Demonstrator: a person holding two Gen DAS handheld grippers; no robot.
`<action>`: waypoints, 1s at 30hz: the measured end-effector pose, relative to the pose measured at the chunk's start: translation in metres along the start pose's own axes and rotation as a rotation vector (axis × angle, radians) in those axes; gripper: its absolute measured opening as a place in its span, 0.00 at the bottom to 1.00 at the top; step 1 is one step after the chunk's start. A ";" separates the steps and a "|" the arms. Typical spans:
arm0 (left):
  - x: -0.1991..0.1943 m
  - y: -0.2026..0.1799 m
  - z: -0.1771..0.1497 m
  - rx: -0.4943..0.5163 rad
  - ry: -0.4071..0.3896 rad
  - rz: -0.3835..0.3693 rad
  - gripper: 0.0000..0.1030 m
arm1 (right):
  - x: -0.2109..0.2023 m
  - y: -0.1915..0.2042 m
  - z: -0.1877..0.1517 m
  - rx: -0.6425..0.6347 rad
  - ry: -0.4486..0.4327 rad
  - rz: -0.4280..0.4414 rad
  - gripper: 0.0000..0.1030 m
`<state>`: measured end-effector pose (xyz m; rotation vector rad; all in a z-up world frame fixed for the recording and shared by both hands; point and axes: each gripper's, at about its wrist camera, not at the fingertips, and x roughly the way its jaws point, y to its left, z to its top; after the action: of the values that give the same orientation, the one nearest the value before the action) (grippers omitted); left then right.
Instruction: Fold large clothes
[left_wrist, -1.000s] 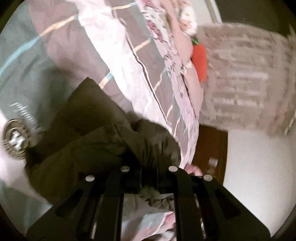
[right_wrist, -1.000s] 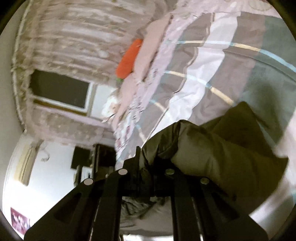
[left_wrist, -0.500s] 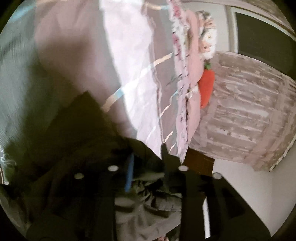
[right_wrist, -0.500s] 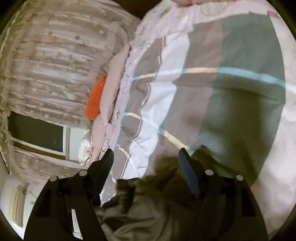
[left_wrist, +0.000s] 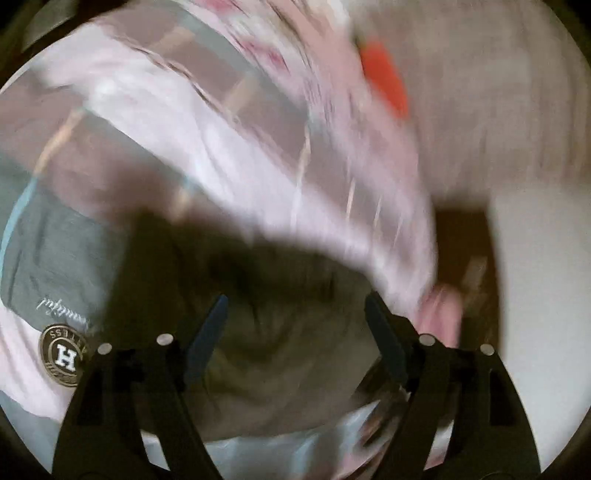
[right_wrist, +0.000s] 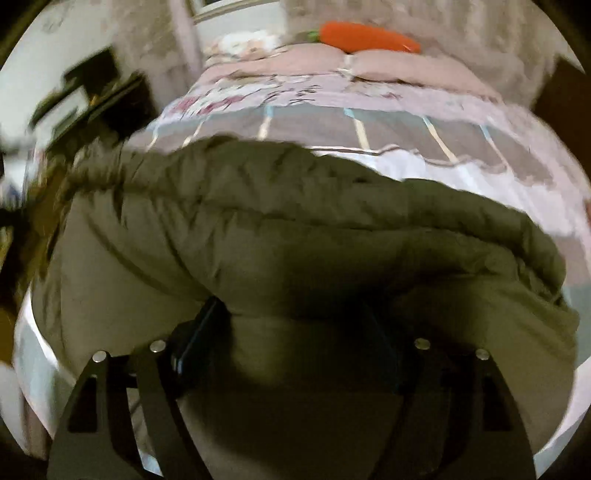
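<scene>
Olive coat (right_wrist: 295, 236) lay bunched on striped bedspread (right_wrist: 406, 133), probably set down between folds. Left gripper (left_wrist: 295, 325) spread wide above it, gripping nothing. Right gripper (right_wrist: 295, 332) also spread (one finger shadowed), pressed against padding, nothing pinched.

Round badge (left_wrist: 63, 355) on bedding w/ big "H"; script illegible

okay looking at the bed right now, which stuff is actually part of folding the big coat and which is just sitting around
Part of the job:
- olive padded coat, lying on the bed
- left gripper, fingers spread apart
- right gripper, fingers spread apart
- striped bedspread, the folding surface

Just lying about:
- orange carrot plush on the pink pillows
- round H badge
</scene>
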<state>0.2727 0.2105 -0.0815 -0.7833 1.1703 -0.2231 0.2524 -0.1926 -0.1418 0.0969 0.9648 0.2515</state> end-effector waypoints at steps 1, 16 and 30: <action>0.012 -0.008 -0.003 0.024 0.029 0.026 0.74 | 0.000 -0.011 0.004 0.047 -0.015 -0.021 0.75; 0.082 0.034 0.022 -0.028 -0.270 0.420 0.64 | 0.008 -0.140 0.015 0.269 -0.095 -0.365 0.70; 0.010 -0.032 -0.007 0.080 -0.409 0.454 0.76 | -0.085 -0.184 -0.010 0.513 -0.235 -0.463 0.56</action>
<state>0.2778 0.1784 -0.0689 -0.4462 0.9128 0.2570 0.2288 -0.3924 -0.1151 0.3583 0.7734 -0.4309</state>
